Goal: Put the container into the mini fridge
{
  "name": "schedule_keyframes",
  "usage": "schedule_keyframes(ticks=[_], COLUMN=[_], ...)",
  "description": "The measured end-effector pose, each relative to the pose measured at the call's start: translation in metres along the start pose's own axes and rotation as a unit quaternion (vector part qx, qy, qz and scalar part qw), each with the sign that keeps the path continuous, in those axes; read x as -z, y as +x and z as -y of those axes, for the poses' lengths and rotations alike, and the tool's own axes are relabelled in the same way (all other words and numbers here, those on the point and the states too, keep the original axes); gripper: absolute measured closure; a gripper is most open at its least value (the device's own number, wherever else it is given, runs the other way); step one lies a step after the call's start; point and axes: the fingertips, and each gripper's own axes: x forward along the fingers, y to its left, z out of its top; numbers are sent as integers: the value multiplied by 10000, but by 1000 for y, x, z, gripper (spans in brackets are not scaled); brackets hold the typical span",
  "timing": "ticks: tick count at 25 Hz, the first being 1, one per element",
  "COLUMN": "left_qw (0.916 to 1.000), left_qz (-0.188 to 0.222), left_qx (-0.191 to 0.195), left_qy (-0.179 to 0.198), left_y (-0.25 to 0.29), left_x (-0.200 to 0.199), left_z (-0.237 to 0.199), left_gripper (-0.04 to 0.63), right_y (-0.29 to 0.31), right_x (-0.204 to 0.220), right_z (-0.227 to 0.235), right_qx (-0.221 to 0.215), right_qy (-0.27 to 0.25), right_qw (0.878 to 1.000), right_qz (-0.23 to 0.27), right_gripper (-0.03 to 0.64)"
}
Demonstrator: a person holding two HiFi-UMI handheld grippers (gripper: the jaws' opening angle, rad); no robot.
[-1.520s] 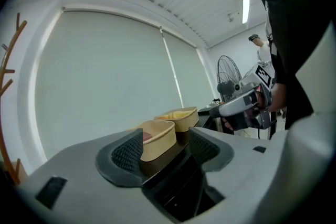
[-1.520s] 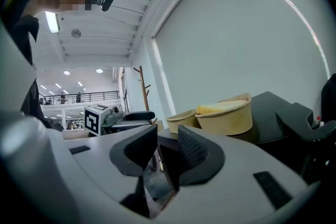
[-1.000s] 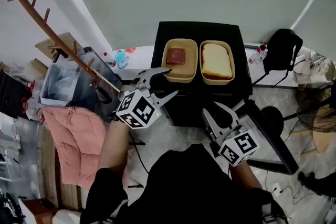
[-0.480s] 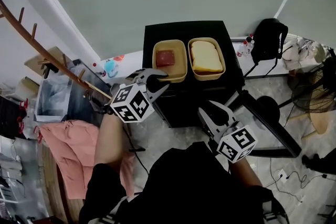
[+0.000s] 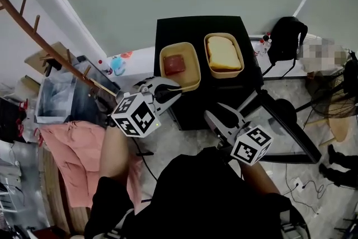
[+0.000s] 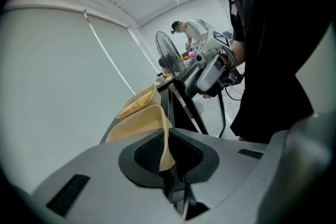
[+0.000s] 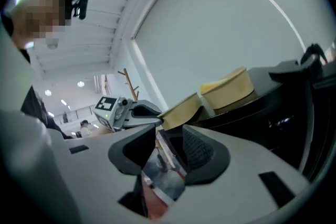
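Two tan containers stand on top of the black mini fridge [image 5: 198, 31]. The left container [image 5: 180, 67] holds a red-brown piece; the right container [image 5: 224, 56] holds a yellow slab. My left gripper [image 5: 174, 88] has just been closing and is now shut on the left container's near rim [image 6: 139, 123], the thin wall pinched between its pads [image 6: 149, 152]. My right gripper [image 5: 215, 112] hangs lower, in front of the fridge, open after widening slightly, with nothing between its fingers [image 7: 197, 152]. In the right gripper view the pinched container [image 7: 181, 107] sits beside the other one [image 7: 228, 86].
A dark panel with a glass face [image 5: 285, 131] stands out from the fridge's right front. A wooden coat rack [image 5: 45, 42] and pink cloth [image 5: 72, 148] are on the left, a black bag [image 5: 288, 39] on the right. A fan [image 6: 168, 57] stands farther off.
The left gripper's jaws came together on the left container's near rim. That container has shifted a little toward me and now sits apart from the other. The right gripper rolled slightly.
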Motion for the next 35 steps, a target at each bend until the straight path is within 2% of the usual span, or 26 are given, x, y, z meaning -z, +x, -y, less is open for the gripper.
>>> schedule_keyframes(ticks=[3,6,10,19,23,26,31,35], left_qw=[9999,9996,9993,9994,9995,9992,9969,9900], left_qz=[127,242,293,272,249,292,583,1049], left_qx=[-48,-107,-185,-215,-202,-277,-516,-825], left_qy=[-48,-117,-169,-99,-18,-28,-131,-462], left_y=[-10,-21,-37,-58,-64,-69,-75,-86], left_x=[-7,-11,-14,-17,-18,-16,-17,-22], left_z=[15,29,43,79,91,98,107,112], left_gripper=[554,554,554,554,554,554,548,509], right_y=[9,18,32,55,58,56,47,35], right_x=[-1,-5,-10,8,15,19,26,36], right_z=[-4,-8,-17,-44,-52,-57,-63,-67], right_qx=[-336,-623,-922,-1307,-1378,-1488,-1648,-1727], right_qy=[992,1853,2484,3171,3346,3579,4043,4396], right_qw=[9945,9807,9643,9392,9322,9218,8989,8787], right_qz=[41,81,29,-157,-116,-2,379,692], right_gripper=[385,339,318,311,311,342,379,382])
